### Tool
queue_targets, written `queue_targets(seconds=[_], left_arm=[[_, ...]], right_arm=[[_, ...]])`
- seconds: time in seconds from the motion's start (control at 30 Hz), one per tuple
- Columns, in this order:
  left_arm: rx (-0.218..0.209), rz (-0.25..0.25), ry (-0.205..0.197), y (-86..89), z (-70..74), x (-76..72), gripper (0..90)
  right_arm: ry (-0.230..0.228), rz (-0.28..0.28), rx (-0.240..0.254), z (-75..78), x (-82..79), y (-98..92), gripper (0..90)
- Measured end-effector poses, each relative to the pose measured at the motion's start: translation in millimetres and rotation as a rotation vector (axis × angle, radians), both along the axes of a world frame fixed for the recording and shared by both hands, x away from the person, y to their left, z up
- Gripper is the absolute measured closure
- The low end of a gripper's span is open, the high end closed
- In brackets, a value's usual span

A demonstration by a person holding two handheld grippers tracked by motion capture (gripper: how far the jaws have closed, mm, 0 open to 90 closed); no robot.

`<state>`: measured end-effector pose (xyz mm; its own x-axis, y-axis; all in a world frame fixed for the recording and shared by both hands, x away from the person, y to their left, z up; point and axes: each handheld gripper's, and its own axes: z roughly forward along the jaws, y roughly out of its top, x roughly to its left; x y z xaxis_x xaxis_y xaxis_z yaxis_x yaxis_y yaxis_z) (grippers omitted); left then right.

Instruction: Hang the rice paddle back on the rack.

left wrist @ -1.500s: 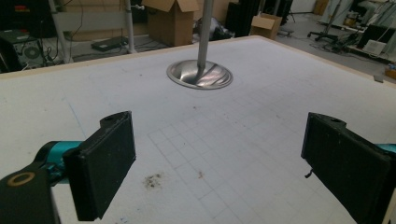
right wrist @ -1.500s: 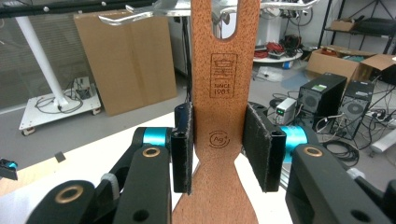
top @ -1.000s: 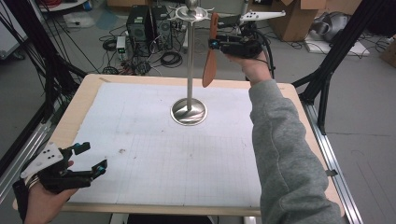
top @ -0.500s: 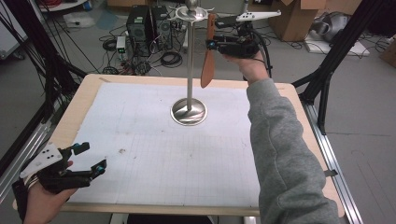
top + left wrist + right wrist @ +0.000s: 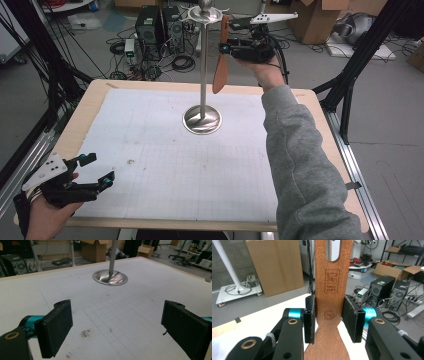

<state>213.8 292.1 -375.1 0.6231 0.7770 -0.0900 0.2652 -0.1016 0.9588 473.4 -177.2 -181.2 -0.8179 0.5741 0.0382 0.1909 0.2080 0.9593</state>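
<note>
A wooden spatula (image 5: 220,56) hangs upright beside the top of a metal stand (image 5: 202,75), high above the far half of the desk (image 5: 80,125). Its slotted end is up near the stand's round top plate and its narrow handle points down. In the right gripper view the spatula (image 5: 329,302) stands between the two black fingers (image 5: 309,319), its stamped maker's mark facing the camera and a steel rod showing through its slot. The left finger lies against the wood, while a thin gap seems to show at the right finger, so the grip looks firm on one side only.

The right gripper (image 5: 226,48) is held level at the height of the stand's top, carried by a hand in a grey sleeve (image 5: 300,165) that reaches up across the right of the desk. The stand's round steel base (image 5: 202,120) sits on the white gridded mat (image 5: 165,165) that covers the desk, towards its far edge.

The left gripper (image 5: 96,170) rests low at the near left corner of the desk, well apart from the stand, its fingers (image 5: 56,327) spread wide with nothing between them. The left gripper view looks across the stained mat to the stand's base (image 5: 110,278).

Beyond the desk, computer towers (image 5: 160,25), coiled cables and cardboard boxes (image 5: 320,20) crowd the floor.
</note>
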Motion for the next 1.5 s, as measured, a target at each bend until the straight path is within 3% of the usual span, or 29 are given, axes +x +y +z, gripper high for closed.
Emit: queue_targets(seconds=[0.17,0.3,0.53,0.87,1.13,1.23,1.3,1.5], left_arm=[[0.0,-0.013,0.01,-1.6,-0.4,1.1,10.5],[0.001,-0.018,0.01,-3.4,-0.4,2.5,10.5],[-0.011,-0.026,-0.01,-5.8,0.8,6.7,10.1],[-0.033,-0.016,-0.026,-4.6,5.4,13.8,10.1],[-0.048,-0.023,-0.033,-6.0,8.6,19.2,10.0],[-0.059,-0.044,-0.036,-8.4,10.3,22.6,10.0],[-0.091,-0.083,-0.04,-10.6,12.6,24.6,10.0],[-0.098,-0.094,-0.052,-16.7,16.5,29.9,10.0]], right_arm=[[-0.012,-0.015,0.001,-0.7,-3.1,1.1,53.7],[0.005,-0.026,0.006,-3.5,-6.0,1.7,44.5],[0.016,-0.053,0.001,-10.3,-12.3,-8.6,30.1],[0.031,-0.019,-0.013,-24.7,-27.6,-20.8,14.5],[0.03,0.005,-0.001,-35.3,-40.4,-28.6,12.0],[0.039,0.019,-0.01,-38.5,-44.9,-32.2,11.8],[0.041,0.023,-0.007,-41.4,-49.1,-35.4,11.6],[0.05,0.024,0.005,-52.6,-61.0,-49.3,11.4]])
